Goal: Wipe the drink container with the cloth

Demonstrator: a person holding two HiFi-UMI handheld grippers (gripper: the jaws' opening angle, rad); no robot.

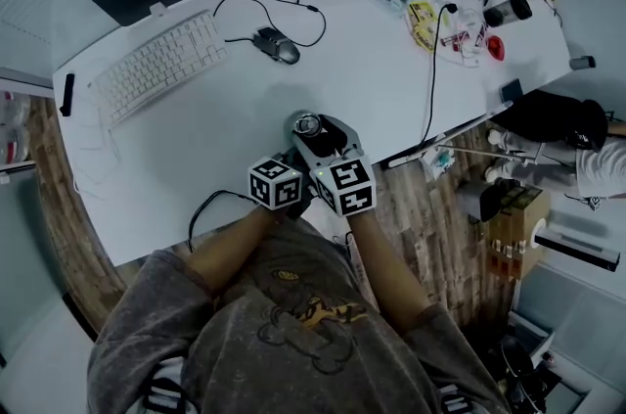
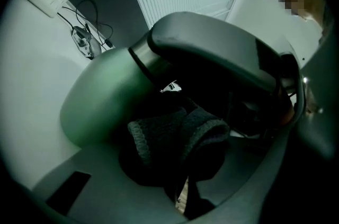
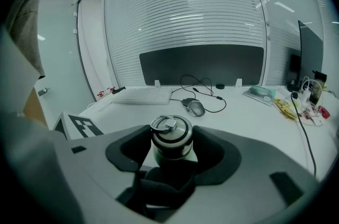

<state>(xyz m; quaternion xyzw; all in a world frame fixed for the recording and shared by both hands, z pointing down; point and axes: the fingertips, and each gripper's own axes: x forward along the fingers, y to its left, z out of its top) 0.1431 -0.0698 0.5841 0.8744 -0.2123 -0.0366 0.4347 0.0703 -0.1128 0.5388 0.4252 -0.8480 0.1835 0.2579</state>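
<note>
A dark knitted cloth (image 2: 175, 138) sits bunched in the left gripper's (image 2: 183, 180) closed fingers, against the green drink container (image 3: 170, 141) clamped between the right gripper's (image 3: 170, 159) fingers. Beyond them lie a white surface (image 3: 249, 112), keyboard (image 3: 139, 95), mouse (image 3: 195, 107) and window blinds (image 3: 180, 11).

We see the drink container (image 3: 170, 143), a pale green bottle with a steel collar and a ring-topped lid. It stands upright well to our side of the mouse (image 1: 277, 45), clasped on both flanks by the dark pads of the right gripper (image 3: 170, 153). The cloth (image 2: 177, 138), dark and rib-knitted, is bunched into thick folds against the bottle's lower side, likewise nearer us than the mouse.
</note>
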